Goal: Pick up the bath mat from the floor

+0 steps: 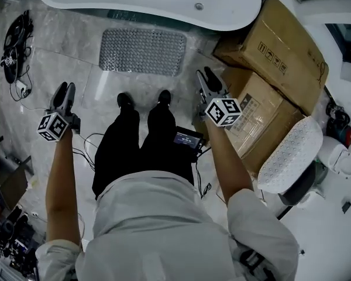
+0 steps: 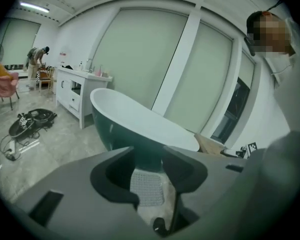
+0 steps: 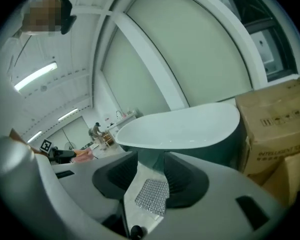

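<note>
A grey studded bath mat (image 1: 143, 51) lies flat on the marble floor just in front of the bathtub (image 1: 152, 2). My left gripper (image 1: 63, 93) is held in the air to the mat's lower left, and my right gripper (image 1: 207, 81) to its lower right, both well above the floor. Through the gap between the left jaws I see the mat (image 2: 147, 186) far off, and the same through the right jaws, where the mat (image 3: 152, 196) shows. Both grippers are open with nothing between them.
Two stacked cardboard boxes (image 1: 273, 69) stand right of the mat. A white perforated stool (image 1: 289, 154) is at the lower right. Cables and black gear (image 1: 14, 45) lie on the floor at the left. The person's black shoes (image 1: 143, 100) stand just below the mat.
</note>
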The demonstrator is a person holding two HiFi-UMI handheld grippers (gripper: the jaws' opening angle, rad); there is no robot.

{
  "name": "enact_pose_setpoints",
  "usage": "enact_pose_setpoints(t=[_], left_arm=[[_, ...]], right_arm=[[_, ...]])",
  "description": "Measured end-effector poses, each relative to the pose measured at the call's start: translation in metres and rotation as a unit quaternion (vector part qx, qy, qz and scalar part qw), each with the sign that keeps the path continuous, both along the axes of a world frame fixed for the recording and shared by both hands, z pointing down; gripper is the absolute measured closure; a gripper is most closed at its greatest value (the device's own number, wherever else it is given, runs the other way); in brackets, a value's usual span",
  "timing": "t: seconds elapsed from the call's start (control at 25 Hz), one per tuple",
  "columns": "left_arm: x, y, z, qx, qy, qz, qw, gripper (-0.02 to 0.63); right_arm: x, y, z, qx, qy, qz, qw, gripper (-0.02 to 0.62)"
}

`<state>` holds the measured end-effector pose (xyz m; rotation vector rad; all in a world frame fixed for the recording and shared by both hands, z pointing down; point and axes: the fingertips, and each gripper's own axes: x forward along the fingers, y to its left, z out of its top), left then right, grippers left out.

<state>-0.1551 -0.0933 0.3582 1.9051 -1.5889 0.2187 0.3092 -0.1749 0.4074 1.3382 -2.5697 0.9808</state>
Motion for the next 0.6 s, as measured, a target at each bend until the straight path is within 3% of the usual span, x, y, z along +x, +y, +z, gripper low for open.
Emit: enact_pose_setpoints(t=[0.12, 0.24, 0.44, 0.6], left_arm=[[-0.009, -0.01, 0.055, -0.038, 0.009, 0.012, 0.9992, 0.43], [-0.03, -0.021, 0.12, -0.08, 0.032, -0.001, 0.9963, 0.421], [-0.077, -0.025, 0.245, -0.155, 0.035, -0.02, 0.987, 0.407], [-0.102, -0.045, 0.337, -0.189, 0.029, 0.004, 0.9815, 0.396]], right_arm=[[-0.003, -0.015, 0.049, -0.031, 0.0, -0.009, 0.999, 0.406], [-0.01, -0.021, 0.111, -0.075, 0.005, -0.018, 0.997, 0.387], [-0.025, -0.032, 0.222, -0.149, 0.012, -0.024, 0.988, 0.355], [-0.043, -0.033, 0.318, -0.191, 0.037, -0.042, 0.98, 0.329]])
